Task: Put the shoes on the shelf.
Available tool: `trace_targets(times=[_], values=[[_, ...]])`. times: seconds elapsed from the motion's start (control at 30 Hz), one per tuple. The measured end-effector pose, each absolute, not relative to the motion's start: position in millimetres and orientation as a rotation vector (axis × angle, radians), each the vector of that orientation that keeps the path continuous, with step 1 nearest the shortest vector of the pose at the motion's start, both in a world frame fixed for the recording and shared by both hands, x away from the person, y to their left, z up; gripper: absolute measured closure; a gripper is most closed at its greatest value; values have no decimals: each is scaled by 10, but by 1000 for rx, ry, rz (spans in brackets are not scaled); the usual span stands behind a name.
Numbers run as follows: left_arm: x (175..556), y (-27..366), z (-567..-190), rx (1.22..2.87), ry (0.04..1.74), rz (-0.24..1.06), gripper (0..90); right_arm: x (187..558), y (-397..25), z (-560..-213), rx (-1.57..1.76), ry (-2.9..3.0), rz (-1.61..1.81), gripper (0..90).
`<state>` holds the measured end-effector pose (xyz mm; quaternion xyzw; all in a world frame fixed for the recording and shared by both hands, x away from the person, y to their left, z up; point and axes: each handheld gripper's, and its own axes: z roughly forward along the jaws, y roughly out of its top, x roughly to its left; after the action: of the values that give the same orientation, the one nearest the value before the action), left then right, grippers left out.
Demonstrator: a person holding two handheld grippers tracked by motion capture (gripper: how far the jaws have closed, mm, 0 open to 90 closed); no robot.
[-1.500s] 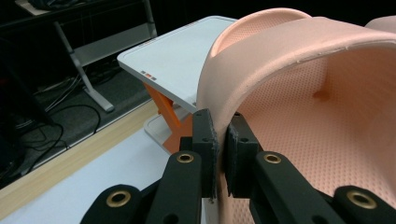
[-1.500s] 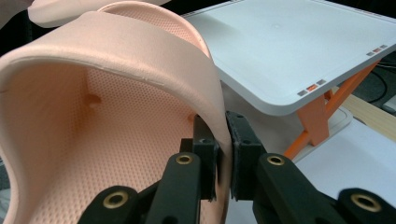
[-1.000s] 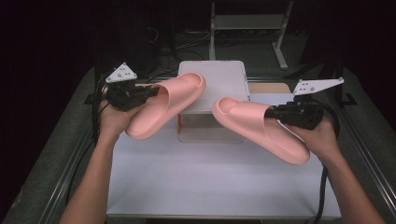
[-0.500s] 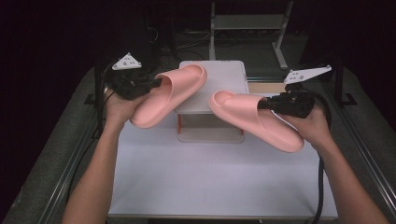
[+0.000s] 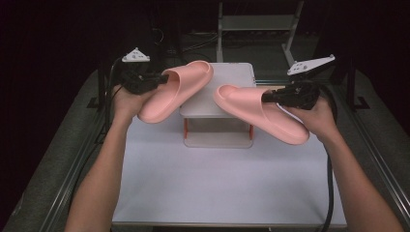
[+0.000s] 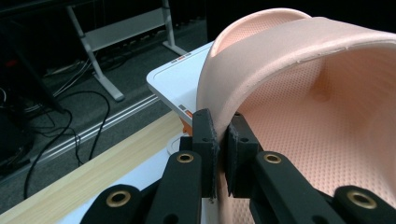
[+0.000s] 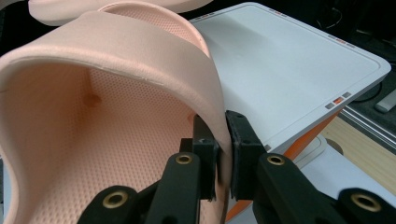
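— Both slippers are up over the white stand (image 5: 220,89). The left gripper (image 5: 155,80) pinches the left slipper (image 5: 176,89) by its strap edge only.

— Same with the right gripper (image 5: 273,95) and right slipper (image 5: 261,113): fingers closed on thin foam. Either could pivot, slip and fall onto the counter (image 5: 217,183).

Two pink slippers (image 5: 176,89) (image 5: 263,112), one white stand (image 5: 217,104), two claws (image 5: 162,77) (image 5: 267,95).

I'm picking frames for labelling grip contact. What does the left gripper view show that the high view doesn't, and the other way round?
Left gripper view: the jaws shut on the strap edge of the left slipper, its dotted insole, and cables on the floor. High view: both forearms, the right gripper holding the right slipper, and the white table. Both share the left gripper, its slipper and the white stand.
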<state>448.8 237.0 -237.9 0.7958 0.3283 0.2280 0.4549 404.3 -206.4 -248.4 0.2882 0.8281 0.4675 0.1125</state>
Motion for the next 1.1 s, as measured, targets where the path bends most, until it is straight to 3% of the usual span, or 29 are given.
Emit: trace_targets(times=[1.1], values=[[4899, 2258, -2263, 1964, 898, 545, 841, 4732, -2062, -2361, 988, 2383, 1302, 826]])
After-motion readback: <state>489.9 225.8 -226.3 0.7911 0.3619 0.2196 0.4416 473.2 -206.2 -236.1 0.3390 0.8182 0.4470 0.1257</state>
